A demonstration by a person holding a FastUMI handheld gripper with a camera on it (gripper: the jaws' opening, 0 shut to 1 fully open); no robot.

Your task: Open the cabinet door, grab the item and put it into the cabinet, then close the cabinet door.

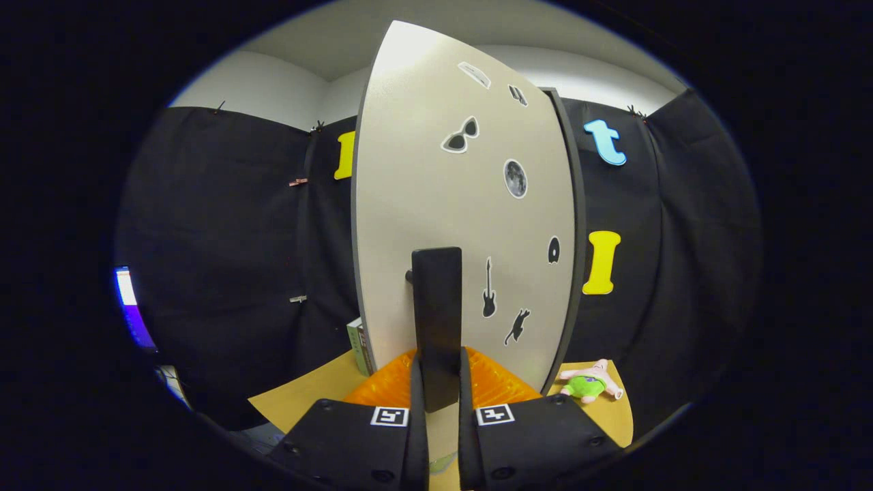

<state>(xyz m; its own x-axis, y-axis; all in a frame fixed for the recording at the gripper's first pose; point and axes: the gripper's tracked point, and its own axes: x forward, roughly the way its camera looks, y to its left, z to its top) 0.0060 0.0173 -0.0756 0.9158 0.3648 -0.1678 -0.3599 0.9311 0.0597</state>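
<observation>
Fingers of the gripper (436,389) pinch the cabinet door's (436,204) dark handle (436,320), door-moving step in hand; plush toy (590,385) sits at the bench's (300,399) right corner, apparently unstowed.

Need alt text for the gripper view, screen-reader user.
The claw is shut on the tall black handle of a pale, sticker-dotted cabinet door. To the right of the door, a small pink and green plush toy lies on the tan tabletop; to its left stand some books.
</observation>
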